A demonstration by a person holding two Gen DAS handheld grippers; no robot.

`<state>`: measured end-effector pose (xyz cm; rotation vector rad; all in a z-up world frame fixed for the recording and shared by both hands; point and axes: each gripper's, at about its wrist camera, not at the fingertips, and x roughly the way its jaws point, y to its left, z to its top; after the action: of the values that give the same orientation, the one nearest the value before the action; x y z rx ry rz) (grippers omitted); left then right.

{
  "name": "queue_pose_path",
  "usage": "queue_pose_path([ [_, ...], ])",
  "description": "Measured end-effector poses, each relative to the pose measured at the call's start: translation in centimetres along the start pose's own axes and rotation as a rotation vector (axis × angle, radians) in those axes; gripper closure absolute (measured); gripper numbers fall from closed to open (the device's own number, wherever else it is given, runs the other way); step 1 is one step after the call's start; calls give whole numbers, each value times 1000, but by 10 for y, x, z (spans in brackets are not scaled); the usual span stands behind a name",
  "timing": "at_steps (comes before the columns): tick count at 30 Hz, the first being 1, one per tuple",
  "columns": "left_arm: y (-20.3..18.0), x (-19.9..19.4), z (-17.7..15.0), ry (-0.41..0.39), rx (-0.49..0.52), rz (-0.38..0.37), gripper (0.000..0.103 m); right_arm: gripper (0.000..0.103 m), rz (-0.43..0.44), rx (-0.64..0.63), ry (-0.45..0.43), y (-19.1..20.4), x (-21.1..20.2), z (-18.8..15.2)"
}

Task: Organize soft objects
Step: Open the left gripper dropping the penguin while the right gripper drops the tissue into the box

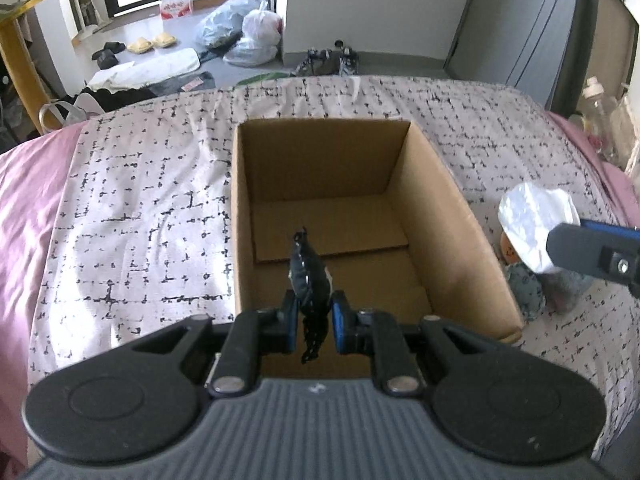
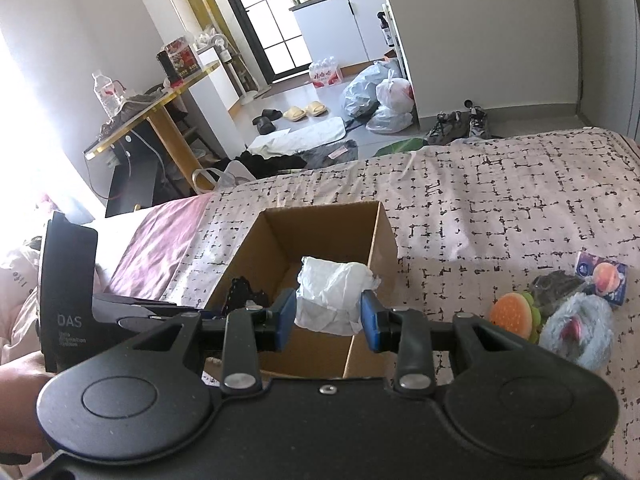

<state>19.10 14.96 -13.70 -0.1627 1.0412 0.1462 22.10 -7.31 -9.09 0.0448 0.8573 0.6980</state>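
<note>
An open cardboard box stands on the patterned bedspread, nothing lying on its floor. My left gripper is shut on a crumpled black soft item and holds it above the box's near end. In the right wrist view my right gripper is shut on a crumpled white soft wad, hanging over the near right corner of the box. The left wrist view shows that same white wad to the right of the box. The black item and the left gripper show at the box's left rim.
Right of the box lie a burger-shaped plush, a grey fluffy item, a dark item and a small blue packet. Beyond the bed's far edge the floor holds bags, shoes and clothes. A hand grips the left gripper's handle.
</note>
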Motion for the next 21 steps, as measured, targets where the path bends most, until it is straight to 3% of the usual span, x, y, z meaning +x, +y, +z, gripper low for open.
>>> queue_pose_path([
  [12, -15, 21, 5, 87, 48, 35, 86, 68, 17, -7, 31, -2, 10, 1],
  [17, -15, 16, 5, 78, 21, 16, 79, 68, 21, -12, 45, -1, 13, 3],
  [21, -11, 8, 7, 54, -19, -3, 65, 68, 22, -13, 54, 0, 17, 4],
])
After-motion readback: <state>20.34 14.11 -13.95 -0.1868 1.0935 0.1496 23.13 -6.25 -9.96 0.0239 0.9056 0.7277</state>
